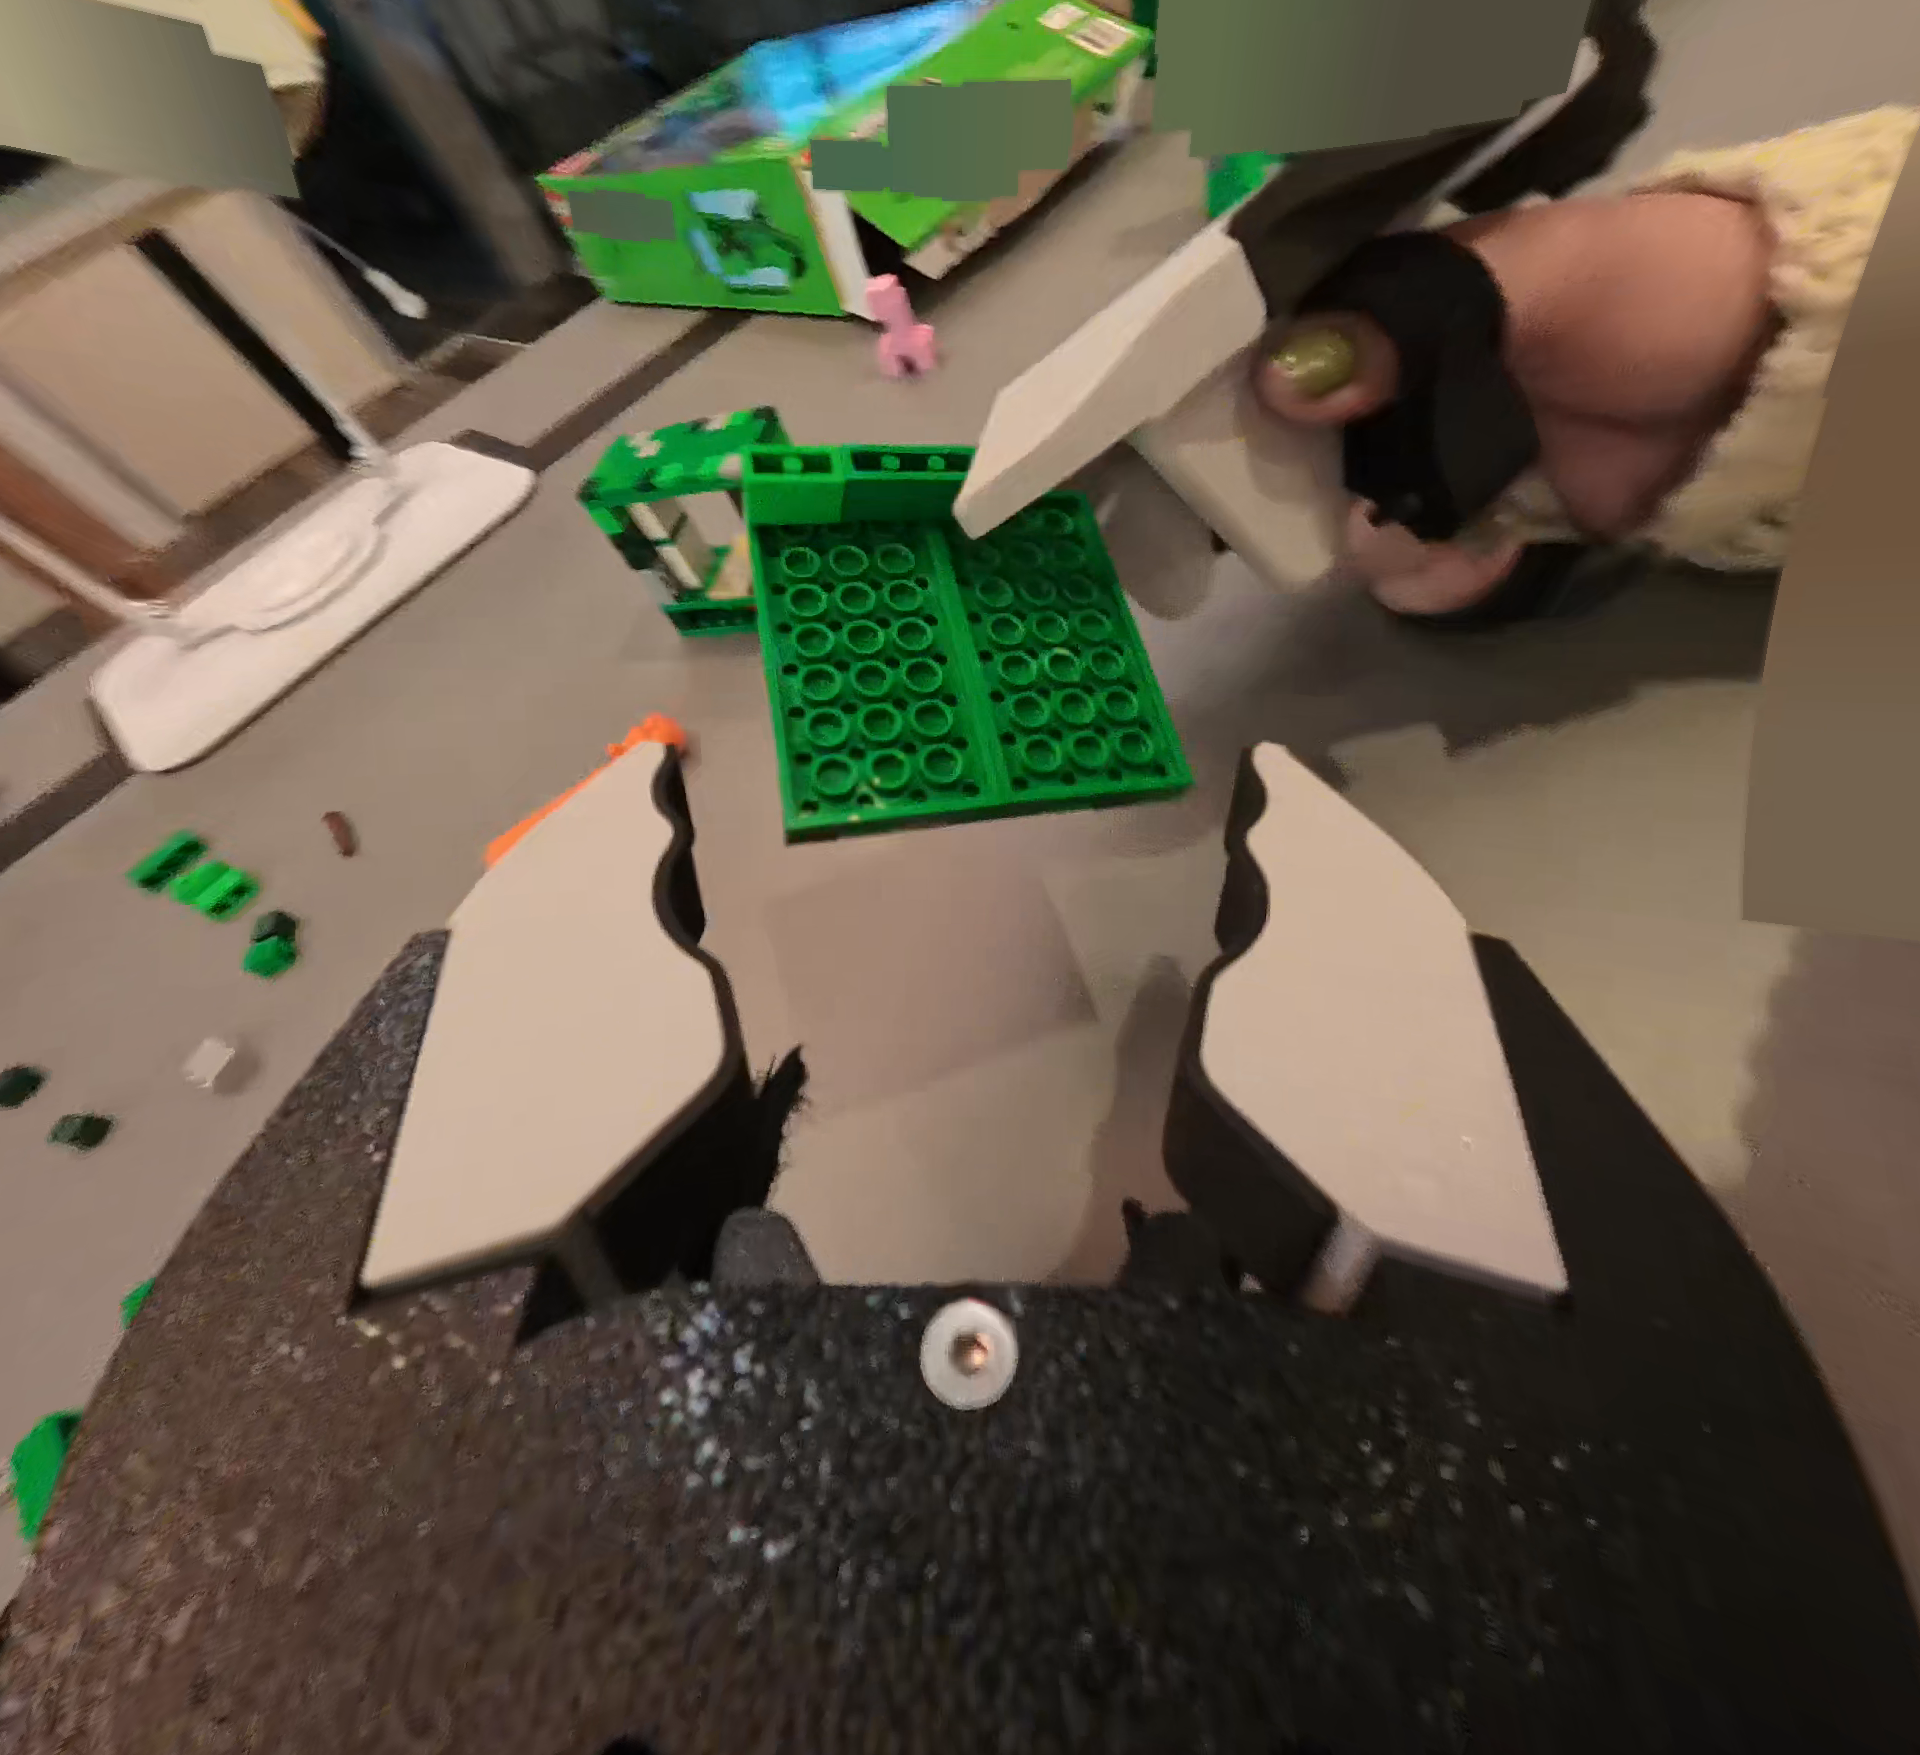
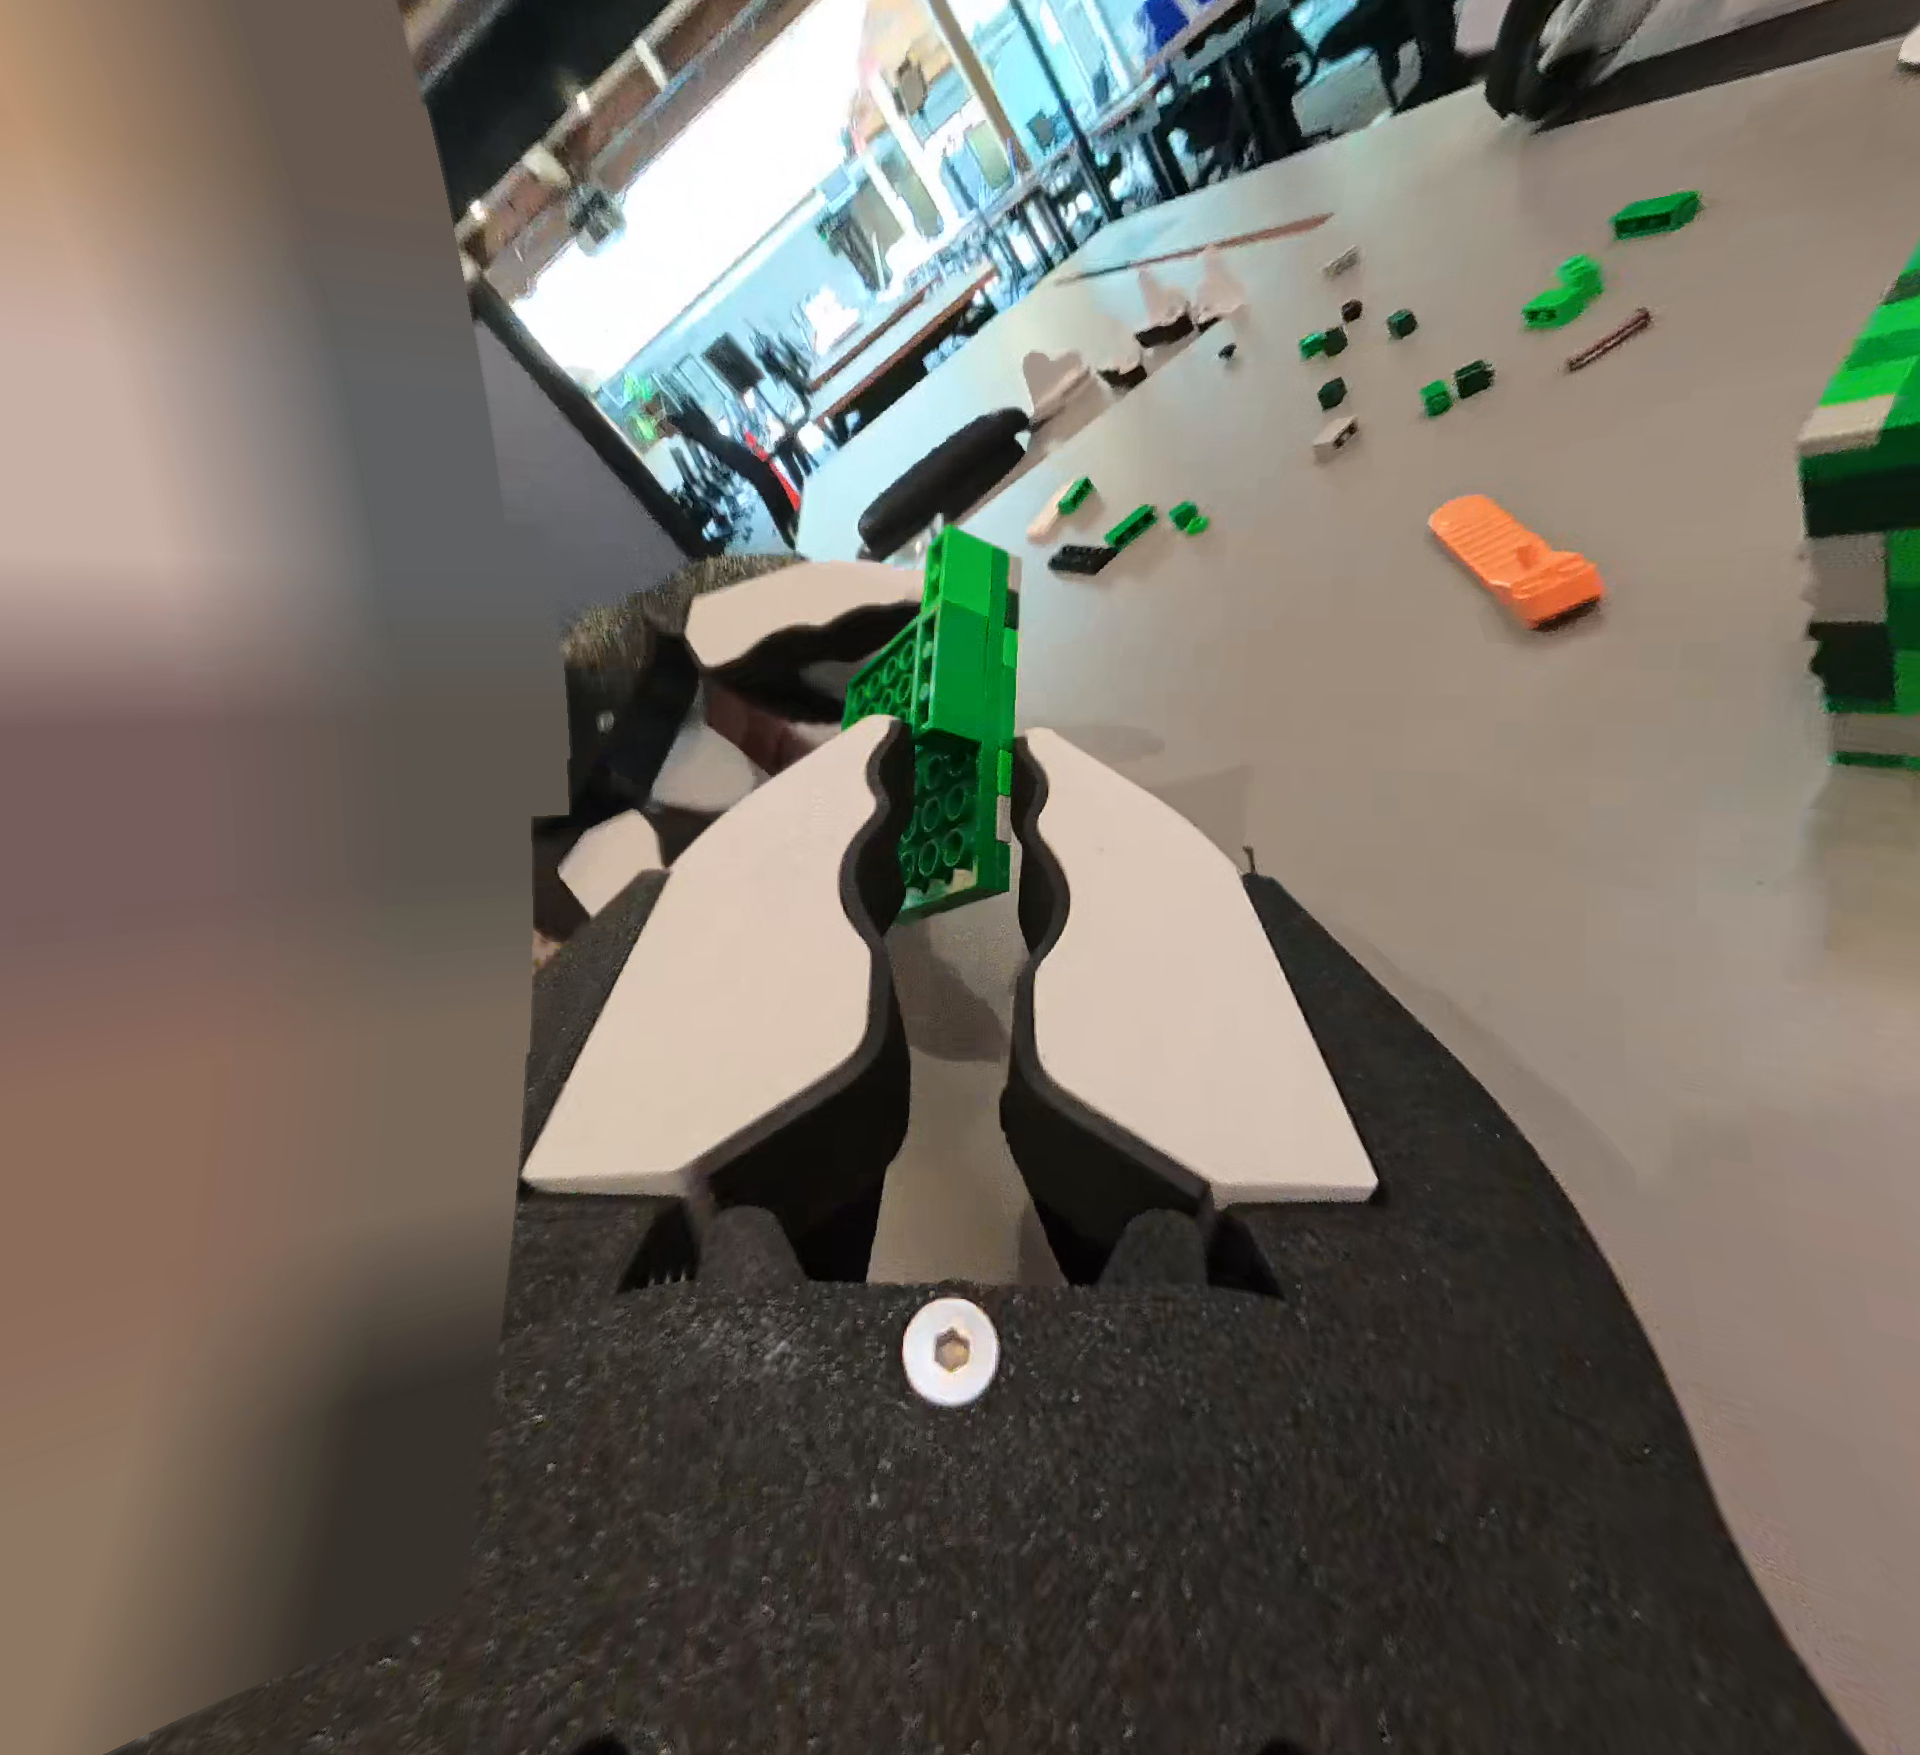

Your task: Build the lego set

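A green plate (image 1: 971, 666) is seen underside-up, with its round hollows showing and green bricks (image 1: 857, 484) stuck along its far edge. In the left wrist view it looks to be resting on the grey table (image 1: 520, 666), but whether its near edge touches the table cannot be told. The right gripper (image 1: 971, 516) is seen coming in from the right, and its tips are set at the plate's far right corner. In the right wrist view the plate (image 2: 951, 832) is held between the two fingers of the right gripper (image 2: 956, 755), which are closed onto it, and it stands up on its edge there. The left gripper (image 1: 961, 765) is held wide open with nothing in it, just in front of the plate's near edge. A bare strip of table is seen between its fingers. A small green build (image 1: 681, 521) is touching the plate's far left corner. An orange tool (image 2: 1512, 567) lies just past the left finger, and some room is left between it and the plate. Small loose bricks (image 1: 203, 879) are spread far off to the left, well apart from the plate. A green box (image 1: 831, 178) and a pink piece (image 1: 902, 334) are lying farther back. Much open table is seen on the plate's left side.
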The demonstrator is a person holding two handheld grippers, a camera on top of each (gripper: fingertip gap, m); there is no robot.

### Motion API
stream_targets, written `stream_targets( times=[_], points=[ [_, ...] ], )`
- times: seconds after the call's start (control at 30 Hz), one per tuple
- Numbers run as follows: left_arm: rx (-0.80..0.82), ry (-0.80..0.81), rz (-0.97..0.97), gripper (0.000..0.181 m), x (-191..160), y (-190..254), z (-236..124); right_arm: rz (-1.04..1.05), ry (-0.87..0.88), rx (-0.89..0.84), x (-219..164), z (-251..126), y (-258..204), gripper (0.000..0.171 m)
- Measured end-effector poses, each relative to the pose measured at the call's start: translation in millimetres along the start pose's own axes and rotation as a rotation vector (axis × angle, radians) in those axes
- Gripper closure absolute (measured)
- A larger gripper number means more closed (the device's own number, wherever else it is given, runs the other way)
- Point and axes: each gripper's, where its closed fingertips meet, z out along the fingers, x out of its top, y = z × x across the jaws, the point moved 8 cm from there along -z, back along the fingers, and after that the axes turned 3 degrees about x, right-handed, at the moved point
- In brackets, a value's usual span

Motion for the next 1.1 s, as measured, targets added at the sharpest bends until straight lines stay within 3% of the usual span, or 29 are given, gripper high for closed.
stream_targets(
  times=[0.13,0.23,0.33,0.43,0.5,0.57,0.8,0.93,1.1],
  points=[
    [0.143,-0.008,0.133,0.090,3,8,5,0.076,0.049,0.043,-5,7,-7,0.154],
    [0.153,0.009,0.137,0.091,2,8,4,0.099,0.062,0.061,-6,8,-5,0.154],
    [0.096,-0.027,0.080,0.092,-4,2,3,-0.057,0.005,0.033,-4,4,-5,0.147],
    [-0.026,-0.084,-0.006,0.092,-16,-7,-2,-0.336,-0.314,-0.127,-8,-10,9,0.142],
    [-0.140,-0.117,-0.046,0.092,-25,-10,-5,-0.412,-0.547,-0.170,-16,-17,14,0.142],
    [-0.211,-0.147,-0.079,0.092,-31,-14,-6,-0.441,-0.661,-0.200,-22,-18,17,0.142],
    [-0.412,-0.232,-0.158,0.092,-40,-17,-1,-0.457,-0.770,-0.236,-26,-1,23,0.143],
    [-0.476,-0.241,-0.185,0.092,-41,-22,2,-0.500,-0.829,-0.238,-23,2,23,0.155],
    [-0.518,-0.203,-0.204,0.092,-37,-24,7,-0.775,-0.900,-0.012,-6,14,-10,0.155]
  ],
)
